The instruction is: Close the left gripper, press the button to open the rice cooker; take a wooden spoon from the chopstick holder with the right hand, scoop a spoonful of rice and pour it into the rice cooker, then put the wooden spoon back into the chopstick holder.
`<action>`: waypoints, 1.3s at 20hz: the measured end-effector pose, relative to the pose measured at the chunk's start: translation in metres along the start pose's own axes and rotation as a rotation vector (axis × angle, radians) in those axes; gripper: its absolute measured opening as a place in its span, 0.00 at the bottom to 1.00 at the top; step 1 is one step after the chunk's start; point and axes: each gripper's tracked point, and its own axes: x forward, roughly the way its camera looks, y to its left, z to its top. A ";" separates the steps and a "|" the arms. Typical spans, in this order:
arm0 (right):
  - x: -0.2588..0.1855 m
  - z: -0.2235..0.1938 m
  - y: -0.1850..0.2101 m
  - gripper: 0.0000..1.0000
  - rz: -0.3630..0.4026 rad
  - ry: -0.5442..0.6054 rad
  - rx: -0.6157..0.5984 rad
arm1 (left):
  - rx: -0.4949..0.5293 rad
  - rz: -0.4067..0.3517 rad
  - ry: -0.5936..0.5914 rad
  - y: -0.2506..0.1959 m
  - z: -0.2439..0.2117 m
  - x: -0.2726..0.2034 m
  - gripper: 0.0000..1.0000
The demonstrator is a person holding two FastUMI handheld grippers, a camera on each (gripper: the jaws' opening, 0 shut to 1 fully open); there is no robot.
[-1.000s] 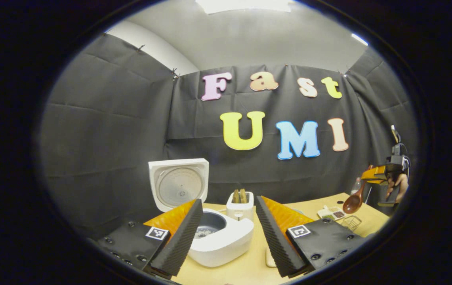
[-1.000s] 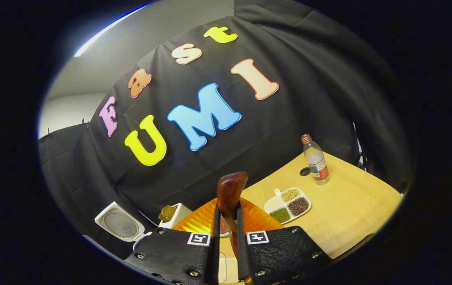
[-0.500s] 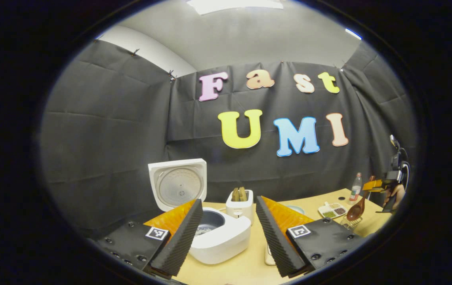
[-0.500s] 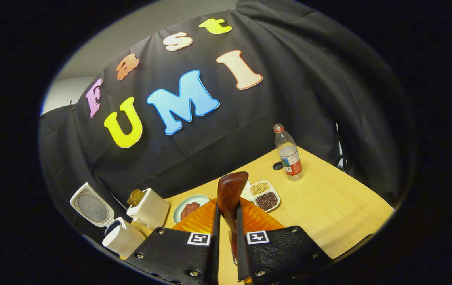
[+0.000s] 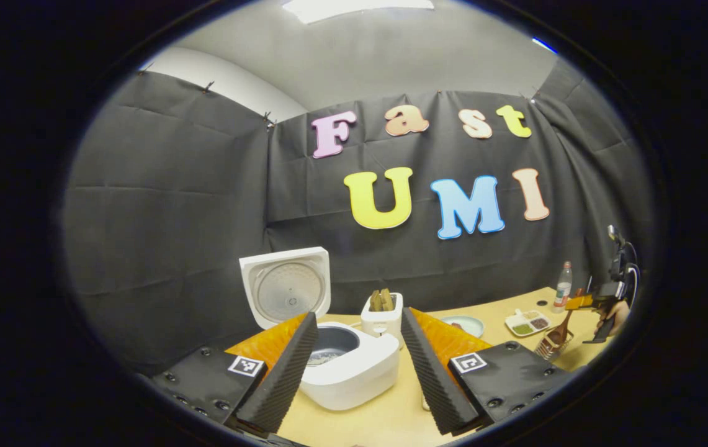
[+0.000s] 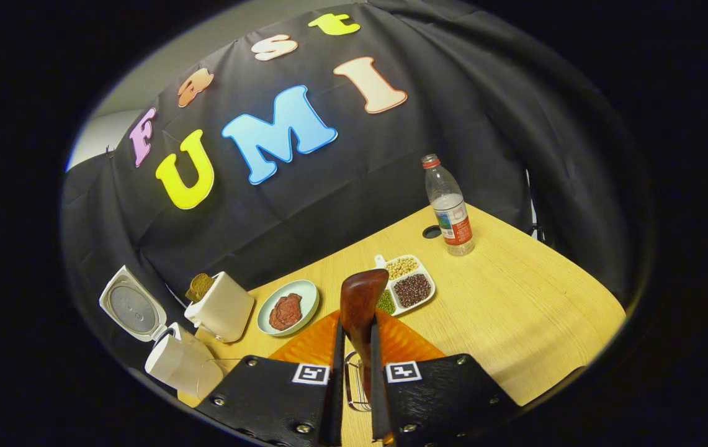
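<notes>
Left tool (image 5: 354, 360): released, jaws spread wide, holding nothing, hanging low over the surface (image 5: 391, 422). Rice cooker (image 5: 347, 366): between and just beyond that tool's fingers, lid (image 5: 285, 287) standing upright behind the pot, a little rice visible in the pot's bottom. White box with brown blocks (image 5: 383, 312): just behind the cooker, ahead of the left tool. Plate with a red lump (image 6: 286, 307): ahead and to the left of the right tool. Right tool (image 6: 354, 397): clenched on the wooden spoon (image 6: 361, 304), the handle pinched between both fingers, the broad end rising ahead of them; seen from the left tool it sits far off to the right, spoon hanging down into the wire chopstick holder (image 5: 553, 345). From the right tool, a wire rim of that holder shows directly under its fingers. Divided tray of beans (image 6: 408, 287): just beyond the spoon's end. Water bottle (image 6: 448, 208): farther ahead, to the right, upright. Stage, by judgement: returning the spoon to the holder, the last step. Risks: the holder looks light and open-meshed, so a spoon lowered off-centre or at a slant could catch a wire and tip or drag it; letting go before the spoon rests on the bottom could let it topple out onto the surface.
</notes>
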 end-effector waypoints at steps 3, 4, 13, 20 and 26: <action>0.002 -0.014 -0.009 0.18 -0.005 0.025 0.002 | -0.002 0.003 -0.002 -0.001 0.004 0.001 0.90; 0.000 -0.011 -0.008 0.19 0.002 0.007 0.013 | -0.002 0.002 -0.004 -0.002 0.004 0.001 0.94; -0.035 0.032 -0.056 0.74 -0.126 -0.079 -0.141 | -0.018 -0.050 -0.025 -0.020 0.008 0.015 0.90; -0.104 0.100 -0.030 0.98 -0.185 -0.286 -0.337 | -0.054 -0.075 -0.032 -0.009 0.009 0.040 0.90; -0.157 0.122 0.014 0.97 -0.154 -0.401 -0.339 | -0.061 -0.018 -0.077 0.044 0.036 0.093 0.94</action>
